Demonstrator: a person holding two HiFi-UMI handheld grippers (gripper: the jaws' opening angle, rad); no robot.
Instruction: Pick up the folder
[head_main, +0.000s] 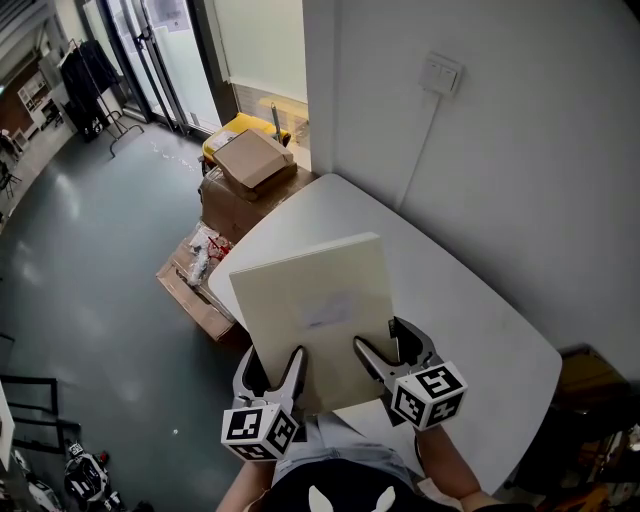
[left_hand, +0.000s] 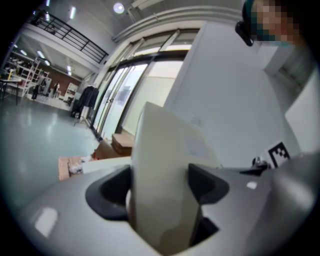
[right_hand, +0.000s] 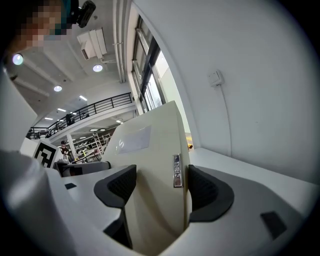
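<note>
A cream folder (head_main: 315, 310) with a pale label is held up above the white table (head_main: 480, 320), tilted toward the head camera. My left gripper (head_main: 293, 365) is shut on its near left edge, and my right gripper (head_main: 368, 355) is shut on its near right edge. In the left gripper view the folder (left_hand: 162, 175) fills the gap between the black pads (left_hand: 207, 182). The right gripper view shows the folder (right_hand: 150, 170), with a small metal tag, clamped between both pads (right_hand: 202, 192).
Cardboard boxes (head_main: 250, 175) are stacked on the floor past the table's far left corner, with a flattened carton (head_main: 195, 280) beside them. A white wall with a switch plate (head_main: 441, 73) runs along the table's right. Grey floor (head_main: 90, 260) spreads to the left.
</note>
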